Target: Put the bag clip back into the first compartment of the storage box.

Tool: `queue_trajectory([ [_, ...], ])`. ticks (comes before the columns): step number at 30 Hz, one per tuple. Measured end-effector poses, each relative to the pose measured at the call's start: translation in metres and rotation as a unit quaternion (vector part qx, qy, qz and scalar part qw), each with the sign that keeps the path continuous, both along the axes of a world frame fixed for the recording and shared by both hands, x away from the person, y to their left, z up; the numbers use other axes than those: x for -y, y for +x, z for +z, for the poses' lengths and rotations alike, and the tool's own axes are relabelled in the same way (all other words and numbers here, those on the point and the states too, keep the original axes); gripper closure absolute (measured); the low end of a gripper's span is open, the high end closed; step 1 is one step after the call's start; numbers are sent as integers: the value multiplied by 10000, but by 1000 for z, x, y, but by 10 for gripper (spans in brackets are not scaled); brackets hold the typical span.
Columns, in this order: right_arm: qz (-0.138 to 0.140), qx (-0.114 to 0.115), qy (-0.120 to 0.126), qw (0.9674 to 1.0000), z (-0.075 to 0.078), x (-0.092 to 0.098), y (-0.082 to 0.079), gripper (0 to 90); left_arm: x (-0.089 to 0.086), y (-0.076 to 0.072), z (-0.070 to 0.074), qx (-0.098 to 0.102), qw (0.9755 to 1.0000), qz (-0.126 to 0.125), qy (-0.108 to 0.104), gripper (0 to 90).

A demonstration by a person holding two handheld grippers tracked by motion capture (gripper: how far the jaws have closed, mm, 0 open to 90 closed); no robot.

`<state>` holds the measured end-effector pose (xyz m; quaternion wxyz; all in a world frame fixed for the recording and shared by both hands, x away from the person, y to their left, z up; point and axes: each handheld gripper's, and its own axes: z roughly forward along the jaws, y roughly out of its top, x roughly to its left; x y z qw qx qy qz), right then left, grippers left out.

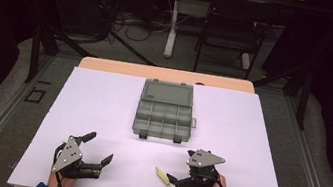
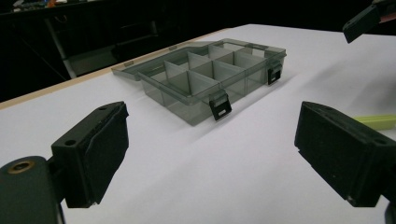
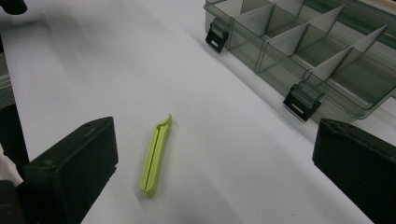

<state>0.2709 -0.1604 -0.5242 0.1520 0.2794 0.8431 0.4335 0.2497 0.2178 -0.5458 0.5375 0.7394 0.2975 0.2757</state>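
So there's a white table (image 1: 101, 108) with just two loose things on it: one smoky see-through organizer box (image 1: 164, 116) sitting mid-table toward the far side, lid flipped open flat behind it, and one skinny lime-green clip (image 1: 161, 175) lying near the front edge. The box has two black latches (image 2: 220, 105) on its near wall and its dividers split it into small compartments, all looking bare from the gripper views.

The left gripper (image 1: 98, 147) sits at the front left, jaws spread wide with nothing between them. From its own camera the box is straight ahead, open table in between, nothing blocking.

The right gripper (image 1: 172, 178) is at the front right, jaws also spread apart, pointing left. The clip lies flat just beyond its tips; in the right gripper view it sits between the two jaws but not touching either one.

Past the table there's a dark chair (image 1: 232, 30), one white table leg (image 1: 172, 23) and a tangle of cables (image 1: 130, 22) on the floor.
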Motion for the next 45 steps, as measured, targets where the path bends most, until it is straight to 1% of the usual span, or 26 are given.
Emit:
queue_trajectory([
  [3,16,-21,-31,10000,0,-3,1,0,0,-1,1,23,10000,5,-22,99],
  [4,33,-93,-65,9999,0,-5,1,0,1,-1,1,27,10000,-20,26,99],
  [5,31,-109,-84,9999,0,-6,2,0,1,-1,0,3,10000,-16,22,99],
  [9,62,-166,-109,9998,1,-10,3,0,1,-1,1,27,10000,-8,24,99],
  [11,62,-215,-129,9997,1,-12,4,0,1,-1,0,-6,10000,-6,25,99],
  [15,75,-260,-175,9995,1,-15,5,0,1,-1,1,27,10000,-11,32,99],
  [16,85,-320,-227,9992,1,-18,6,0,1,-1,1,2,10000,-12,33,99],
  [21,118,-362,-288,9989,0,-21,7,0,1,-1,1,15,10000,-13,27,99],
  [26,116,-470,-354,9982,1,-27,9,0,1,-1,1,22,10000,-9,37,99],
  [27,115,-507,-384,9979,1,-29,10,0,1,-1,1,24,10000,-4,39,99],
  [31,88,-502,-447,9977,2,-32,10,0,2,0,0,10,10000,15,48,99],
  [35,87,-601,-579,9965,3,-38,12,0,2,0,0,19,10000,18,55,99],
  [38,75,-671,-676,9954,2,-41,12,37,2,0,1,6,10000,9,80,99],
  [39,75,-671,-676,9954,2,-41,12,37,2,0,1,6,10000,9,80,99],
  [40,78,-706,-732,9948,1,-43,12,51,2,0,0,3,10000,14,72,99],
  [42,65,-725,-778,9943,-1,-45,11,108,2,0,0,-1,10000,15,49,99],
  [43,65,-725,-778,9943,-1,-45,11,108,2,0,0,-1,10000,15,49,99],
  [44,54,-747,-813,9939,-2,-46,11,153,2,-1,1,4,10000,12,52,99],
  [45,51,-777,-843,9934,-3,-46,10,165,1,-1,1,9,10000,13,53,99],
])
